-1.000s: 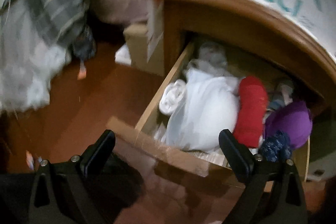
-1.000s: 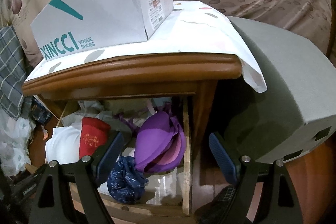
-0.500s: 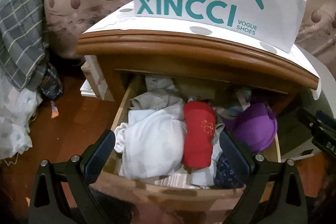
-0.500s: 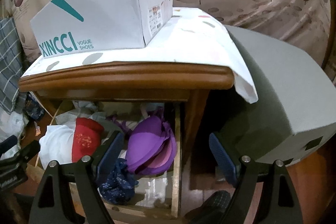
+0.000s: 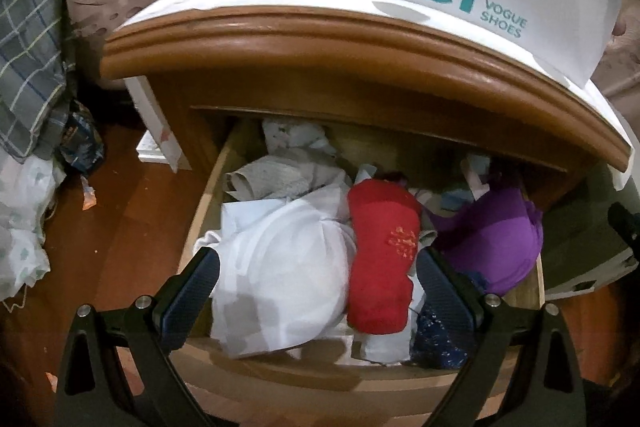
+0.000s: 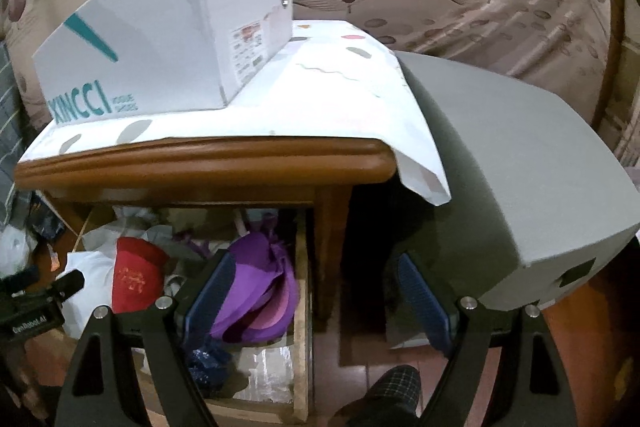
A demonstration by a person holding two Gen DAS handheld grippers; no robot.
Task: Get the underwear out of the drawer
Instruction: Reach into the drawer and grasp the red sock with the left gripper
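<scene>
Now, drawer [image 5: 320, 367]: pulled open under the nightstand [image 5: 360, 39], stuffed with clothes.
Underwear: red piece [image 5: 382, 259] at centre, white bundle [image 5: 280, 275] at its 9 o'clock, purple bra [image 5: 496, 239] at 3 o'clock.
Left gripper [image 5: 318, 291]: fingers apart, empty, framing white and red.
Right gripper [image 6: 316, 297]: spread wide, empty, over the drawer's right edge.
Shoebox [image 6: 160, 51]: on top.

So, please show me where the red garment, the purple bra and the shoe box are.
red garment [image 5: 384, 259]: left wrist view, on its middle, near the embroidery.
purple bra [image 6: 256, 287]: right wrist view, on the cup.
shoe box [image 6: 160, 51]: right wrist view, on its long white side.
</scene>
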